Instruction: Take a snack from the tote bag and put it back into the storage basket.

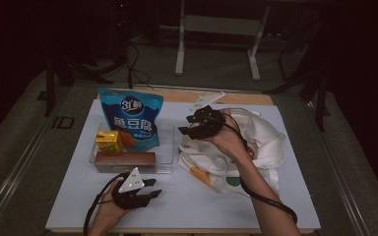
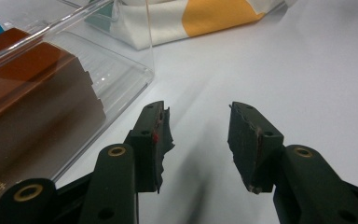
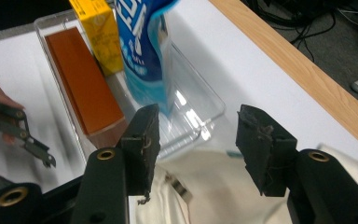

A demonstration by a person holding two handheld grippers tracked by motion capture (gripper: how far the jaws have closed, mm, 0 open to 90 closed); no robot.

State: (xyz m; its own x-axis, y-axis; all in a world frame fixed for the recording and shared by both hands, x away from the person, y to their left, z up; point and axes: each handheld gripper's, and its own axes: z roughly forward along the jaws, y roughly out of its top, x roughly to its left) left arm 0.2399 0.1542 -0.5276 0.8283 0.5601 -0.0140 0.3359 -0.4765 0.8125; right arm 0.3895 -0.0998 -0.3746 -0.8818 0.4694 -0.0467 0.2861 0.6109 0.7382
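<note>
A clear plastic tray (image 1: pixel 163 162) stands on the white table and holds a brown box (image 1: pixel 125 160), a yellow carton (image 1: pixel 109 141) and a blue snack bag (image 1: pixel 134 118) leaning upright. A white cloth bag (image 1: pixel 256 142) with orange and green patches lies to its right. My left gripper (image 1: pixel 153 188) rests open near the front edge, just below the tray, nothing between its jaws. My right gripper (image 1: pixel 186 127) hovers open over the cloth bag's left edge, pointing toward the tray. In the right gripper view the brown box (image 3: pixel 85 87), yellow carton (image 3: pixel 96 28) and blue bag (image 3: pixel 144 46) lie beyond the open jaws.
The table's wooden far edge (image 1: pixel 236 97) runs behind the bag. A white frame (image 1: pixel 216 29) stands on the floor beyond it. Bare white tabletop (image 1: pixel 192 201) stretches between my two arms. In the left gripper view the tray's corner (image 2: pixel 142 70) is close on the left.
</note>
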